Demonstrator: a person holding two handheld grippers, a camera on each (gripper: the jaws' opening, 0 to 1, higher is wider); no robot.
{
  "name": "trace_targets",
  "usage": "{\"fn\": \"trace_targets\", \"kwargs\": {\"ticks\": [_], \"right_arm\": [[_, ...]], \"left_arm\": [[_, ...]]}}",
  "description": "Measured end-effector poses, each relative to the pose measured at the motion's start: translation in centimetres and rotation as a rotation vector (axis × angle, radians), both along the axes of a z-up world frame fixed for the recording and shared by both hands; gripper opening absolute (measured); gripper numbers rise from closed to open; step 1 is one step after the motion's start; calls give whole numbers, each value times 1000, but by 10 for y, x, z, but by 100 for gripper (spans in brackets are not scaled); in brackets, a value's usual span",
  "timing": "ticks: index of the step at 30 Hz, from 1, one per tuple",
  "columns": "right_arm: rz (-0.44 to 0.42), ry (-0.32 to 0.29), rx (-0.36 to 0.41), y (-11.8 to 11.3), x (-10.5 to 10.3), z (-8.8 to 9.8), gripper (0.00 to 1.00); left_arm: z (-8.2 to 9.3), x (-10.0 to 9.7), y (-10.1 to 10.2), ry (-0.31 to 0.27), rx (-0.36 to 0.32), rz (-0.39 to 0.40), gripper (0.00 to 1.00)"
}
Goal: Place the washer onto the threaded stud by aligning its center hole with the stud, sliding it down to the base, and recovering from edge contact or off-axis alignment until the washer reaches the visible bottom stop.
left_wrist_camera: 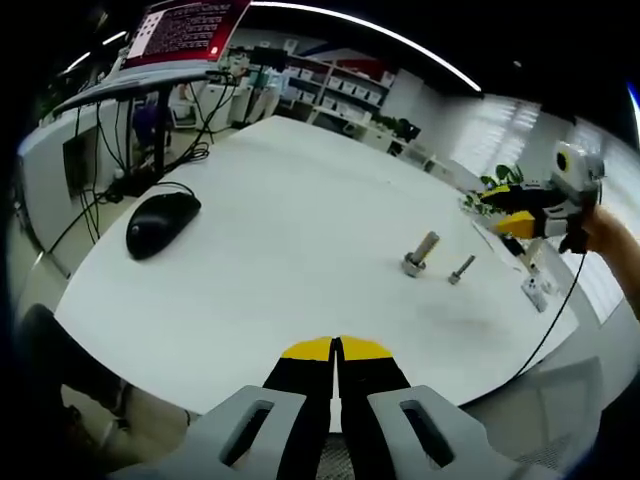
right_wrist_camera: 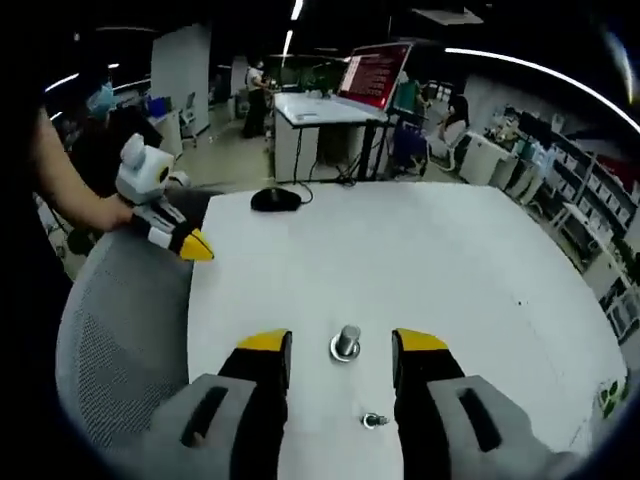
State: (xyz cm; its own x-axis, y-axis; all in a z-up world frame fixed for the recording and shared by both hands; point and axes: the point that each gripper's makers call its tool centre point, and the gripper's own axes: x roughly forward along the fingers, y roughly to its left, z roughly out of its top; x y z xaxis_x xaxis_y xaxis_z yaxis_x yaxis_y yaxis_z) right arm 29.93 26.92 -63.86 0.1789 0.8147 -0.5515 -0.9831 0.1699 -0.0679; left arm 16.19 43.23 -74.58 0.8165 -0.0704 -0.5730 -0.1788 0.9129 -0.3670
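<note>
Threaded stud (left_wrist_camera: 421, 254): stands on the white table (left_wrist_camera: 290, 240), its long axis rising from the tabletop; in the left gripper view it leans up and to the right, which may be the lens. A nut-like base sits at its foot.
Stud in the right gripper view (right_wrist_camera: 346, 342): seen from above and in front, between the two yellow-tipped jaws, near the table's near edge.
Washer: I cannot tell it apart on the stud's base or elsewhere.
Small bolt (left_wrist_camera: 461, 268): just to the right of the stud in the left gripper view, apart from it, also leaning up-right; in the right gripper view it lies nearer the camera (right_wrist_camera: 373, 420), low between the jaws.
Left gripper (left_wrist_camera: 337, 348): jaws clenched together, tips touching, nothing between them, over the near table edge and well apart from the stud.
Right gripper (right_wrist_camera: 341, 341): jaws spread wide, one on each side of the stud, neither touching it.
Computer mouse (left_wrist_camera: 161, 221): black, on the far left of the table.
Monitor (left_wrist_camera: 184, 29): red screen, on a desk beyond the table.
Chair (right_wrist_camera: 125, 330): grey mesh back, left of the table.
</note>
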Motion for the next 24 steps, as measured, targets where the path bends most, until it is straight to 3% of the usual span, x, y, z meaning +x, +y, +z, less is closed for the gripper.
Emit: {"fn": "trace_targets", "kwargs": {"ticks": [2,5,7,11,13,16,17,19,22,24], "right_arm": [[-74,-48,37,-19,0,3,56],[-157,3,49,-49,-11,-9,63],[-230,19,111,-65,-14,-9,65],[-407,114,255,-94,-28,-15,72],[-454,148,277,-106,-35,-21,75],[-486,78,264,-126,-42,-24,75],[-486,65,256,-130,-45,-25,75],[-503,21,246,-136,-44,-20,75],[-493,-105,206,-145,-39,-8,75],[-499,-82,177,-153,-45,-19,75]], "left_arm": [[0,0,0,-1,-1,1,0],[2,0,1,-13,-13,12,0],[1,0,-1,-2,-10,4,0],[7,1,-9,-10,-26,-6,0],[9,3,-14,-22,-38,-5,0],[7,0,-11,-10,-33,-4,0],[8,1,-11,-16,-66,17,0],[12,2,-12,-39,-48,6,0],[12,2,-9,-43,-71,26,0],[13,2,-9,-47,-96,43,1]]}}
